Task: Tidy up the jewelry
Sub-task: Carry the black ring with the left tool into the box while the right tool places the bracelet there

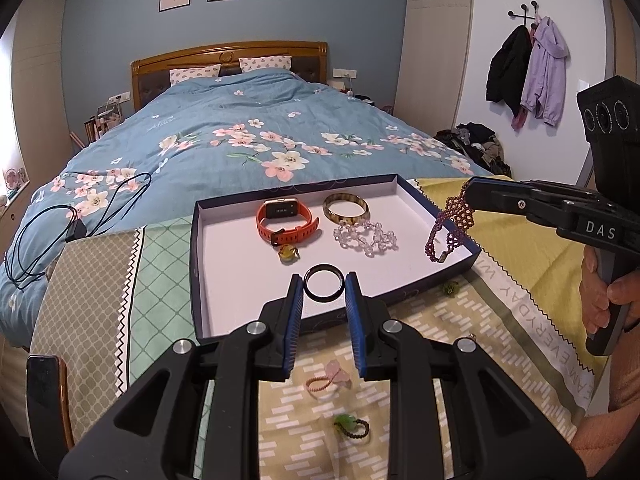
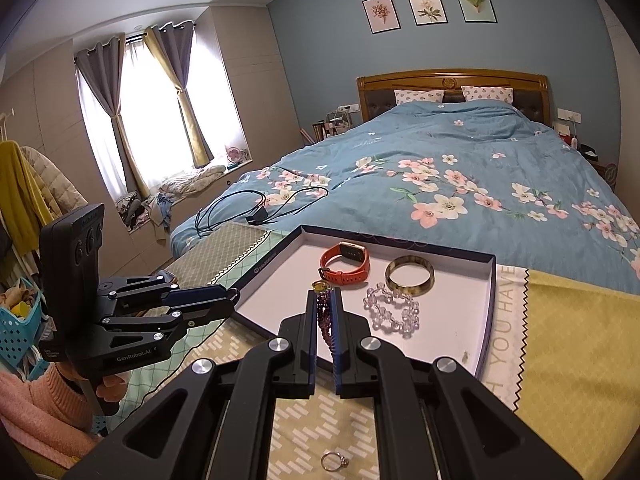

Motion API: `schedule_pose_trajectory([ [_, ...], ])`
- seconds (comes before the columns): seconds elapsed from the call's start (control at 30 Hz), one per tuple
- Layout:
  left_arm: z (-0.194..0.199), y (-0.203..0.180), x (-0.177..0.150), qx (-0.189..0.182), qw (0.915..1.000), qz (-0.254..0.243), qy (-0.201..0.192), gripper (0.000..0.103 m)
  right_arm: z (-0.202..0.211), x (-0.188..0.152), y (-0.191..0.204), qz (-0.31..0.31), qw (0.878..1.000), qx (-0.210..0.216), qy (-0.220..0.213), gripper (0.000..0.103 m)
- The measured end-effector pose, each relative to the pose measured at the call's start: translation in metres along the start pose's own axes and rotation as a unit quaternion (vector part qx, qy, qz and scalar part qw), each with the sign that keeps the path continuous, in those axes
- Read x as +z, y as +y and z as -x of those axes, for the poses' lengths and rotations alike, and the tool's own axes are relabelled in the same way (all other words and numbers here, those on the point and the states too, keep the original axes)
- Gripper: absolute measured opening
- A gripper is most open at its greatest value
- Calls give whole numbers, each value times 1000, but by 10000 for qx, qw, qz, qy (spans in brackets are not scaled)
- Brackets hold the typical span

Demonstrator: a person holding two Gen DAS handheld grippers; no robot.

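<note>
Closest to the lens: left gripper (image 1: 323,285), pinching a black ring (image 1: 323,287) by opposite edges of its rim, over the near edge of the open box tray (image 1: 195,240). Judged light, rigid and smooth, so prone to slip or pop out; best held across the rim as here. Right gripper (image 2: 323,304) pressed together on a purple beaded bracelet (image 1: 450,224), dangling over the tray's right side. Judged limp and light, likely to swing; best lowered slowly from the pinched end. Already lying in the tray: orange watch (image 1: 286,220), amber bangle (image 1: 346,207), clear bead bracelet (image 1: 366,238), small yellow ring (image 1: 289,255). Still out on the patterned cloth (image 1: 400,360) on the near side: pink hair tie (image 1: 320,383), green charm ring (image 1: 350,426), silver ring (image 2: 332,461).
</note>
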State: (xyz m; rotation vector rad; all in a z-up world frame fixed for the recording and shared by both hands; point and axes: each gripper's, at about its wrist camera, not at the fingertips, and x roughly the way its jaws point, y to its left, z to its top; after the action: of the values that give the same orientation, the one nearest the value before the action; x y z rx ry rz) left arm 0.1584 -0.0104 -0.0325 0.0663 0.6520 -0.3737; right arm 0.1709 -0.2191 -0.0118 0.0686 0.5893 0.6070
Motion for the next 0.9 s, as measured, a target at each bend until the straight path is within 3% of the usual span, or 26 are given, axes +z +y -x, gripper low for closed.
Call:
schedule_pose_trajectory([
  [0.9, -22, 11, 13, 98, 9997, 227, -16, 22, -20, 11, -6, 40, 9999, -3, 99, 5],
])
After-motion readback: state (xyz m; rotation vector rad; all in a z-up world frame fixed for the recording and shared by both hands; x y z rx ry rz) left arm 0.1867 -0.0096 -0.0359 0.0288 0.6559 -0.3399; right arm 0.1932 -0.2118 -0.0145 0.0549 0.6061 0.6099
